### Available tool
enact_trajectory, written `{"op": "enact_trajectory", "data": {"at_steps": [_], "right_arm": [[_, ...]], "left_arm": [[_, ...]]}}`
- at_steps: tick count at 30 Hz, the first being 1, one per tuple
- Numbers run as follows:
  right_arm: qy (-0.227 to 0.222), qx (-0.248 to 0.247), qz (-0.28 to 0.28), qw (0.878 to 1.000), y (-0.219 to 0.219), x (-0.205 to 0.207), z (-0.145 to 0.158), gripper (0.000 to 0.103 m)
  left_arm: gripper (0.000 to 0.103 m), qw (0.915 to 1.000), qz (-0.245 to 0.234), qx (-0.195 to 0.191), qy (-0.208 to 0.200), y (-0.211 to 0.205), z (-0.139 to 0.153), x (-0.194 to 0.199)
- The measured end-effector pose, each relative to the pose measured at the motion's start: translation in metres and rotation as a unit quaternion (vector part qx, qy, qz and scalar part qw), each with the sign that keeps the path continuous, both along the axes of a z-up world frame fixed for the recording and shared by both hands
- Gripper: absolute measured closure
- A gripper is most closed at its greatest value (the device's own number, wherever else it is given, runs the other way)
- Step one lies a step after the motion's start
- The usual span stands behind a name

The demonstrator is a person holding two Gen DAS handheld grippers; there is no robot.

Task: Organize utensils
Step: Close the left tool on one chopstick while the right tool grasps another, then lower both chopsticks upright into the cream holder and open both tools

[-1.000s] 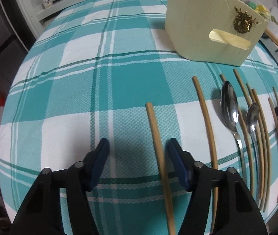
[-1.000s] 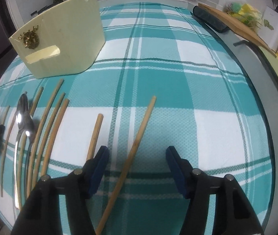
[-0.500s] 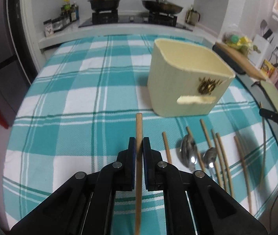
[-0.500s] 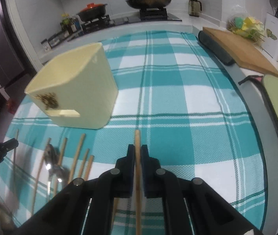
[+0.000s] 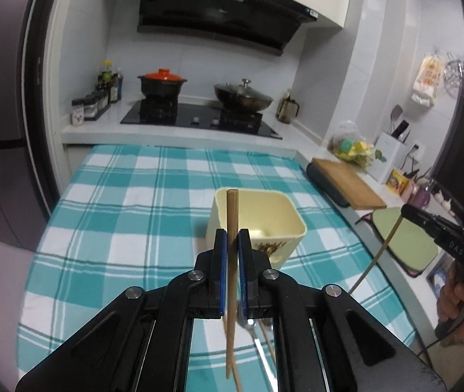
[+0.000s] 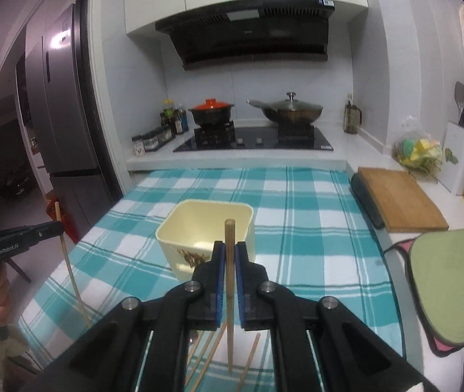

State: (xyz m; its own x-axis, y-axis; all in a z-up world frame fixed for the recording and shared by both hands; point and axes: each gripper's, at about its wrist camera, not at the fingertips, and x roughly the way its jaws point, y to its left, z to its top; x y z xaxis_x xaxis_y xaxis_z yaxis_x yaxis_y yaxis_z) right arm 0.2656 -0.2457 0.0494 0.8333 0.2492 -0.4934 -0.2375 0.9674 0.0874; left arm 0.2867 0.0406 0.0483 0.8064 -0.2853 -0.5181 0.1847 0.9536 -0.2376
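Two grippers up, each with a stick. The left gripper (image 5: 231, 238) has its blue-padded black jaws pinching a chopstick (image 5: 232, 215), a round, matte, light-brown rod standing near upright between the pads, blunt tip poking above them and the long end hanging down below the jaws. Straight ahead of those jaws, just past the tips, sits the holder (image 5: 264, 215): a smooth cream tub, squarish with rounded corners, open on top, a gold emblem on its near face. It stands on a teal-and-white checked cloth (image 5: 127, 215) with a woven look.

Over to the right gripper (image 6: 228, 251): same story, jaws clamped on a second chopstick (image 6: 229, 238), upright, tip above the pads, lower end dangling clear under the jaws. The holder (image 6: 199, 225) lies ahead and slightly left of these jaws. Beneath them, more thin wooden sticks (image 6: 214, 346) lie flat on the cloth, fanned at slight angles.

From the left camera a shiny metal spoon (image 5: 258, 343) shows below the jaws, on the cloth. Both grippers are raised above the table and tipped level, facing the stove.
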Motion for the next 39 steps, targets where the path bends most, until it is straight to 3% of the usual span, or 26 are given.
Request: {"op": "enact_trajectory", "data": {"at_steps": [7,13,18,25,29,31,33,34,35,37,39], "right_arm": [[-0.065,0.002,0.012,0.998,0.023,0.045,0.067,0.097],[-0.101,0.001,0.014,0.995,0.039,0.104,0.092,0.097],[-0.071,0.003,0.016,0.997,0.046,0.153,0.069,0.097],[0.023,0.003,0.025,0.999,0.050,0.199,-0.002,0.097],[0.061,-0.004,0.026,0.998,0.052,0.213,-0.036,0.097],[0.077,-0.007,0.027,0.997,0.052,0.219,-0.047,0.096],[0.095,-0.006,0.026,0.995,0.053,0.223,-0.054,0.094],[0.098,-0.007,0.023,0.995,0.053,0.223,-0.056,0.085],[0.097,-0.007,0.020,0.995,0.051,0.223,-0.056,0.068],[0.083,-0.001,0.011,0.996,0.046,0.214,-0.051,0.051],[0.076,-0.003,0.003,0.997,0.042,0.198,-0.045,0.050]], "left_arm": [[0.098,0.9981,0.014,-0.022,-0.056,-0.005,0.070,0.052],[0.098,0.9966,0.030,-0.033,-0.069,-0.024,0.084,0.118],[0.098,0.9984,0.038,-0.019,-0.037,-0.046,0.051,0.165],[0.098,0.9985,0.037,0.008,0.040,-0.066,-0.027,0.209],[0.098,0.9972,0.037,0.024,0.061,-0.072,-0.051,0.216],[0.092,0.9962,0.038,0.035,0.071,-0.074,-0.057,0.218],[0.051,0.9956,0.040,0.042,0.073,-0.073,-0.058,0.213],[0.042,0.9958,0.046,0.044,0.066,-0.070,-0.056,0.207],[0.031,0.9960,0.052,0.047,0.055,-0.066,-0.052,0.199],[0.028,0.9966,0.048,0.052,0.042,-0.059,-0.045,0.176],[0.024,0.9964,0.039,0.059,0.046,-0.050,-0.042,0.153]]}}
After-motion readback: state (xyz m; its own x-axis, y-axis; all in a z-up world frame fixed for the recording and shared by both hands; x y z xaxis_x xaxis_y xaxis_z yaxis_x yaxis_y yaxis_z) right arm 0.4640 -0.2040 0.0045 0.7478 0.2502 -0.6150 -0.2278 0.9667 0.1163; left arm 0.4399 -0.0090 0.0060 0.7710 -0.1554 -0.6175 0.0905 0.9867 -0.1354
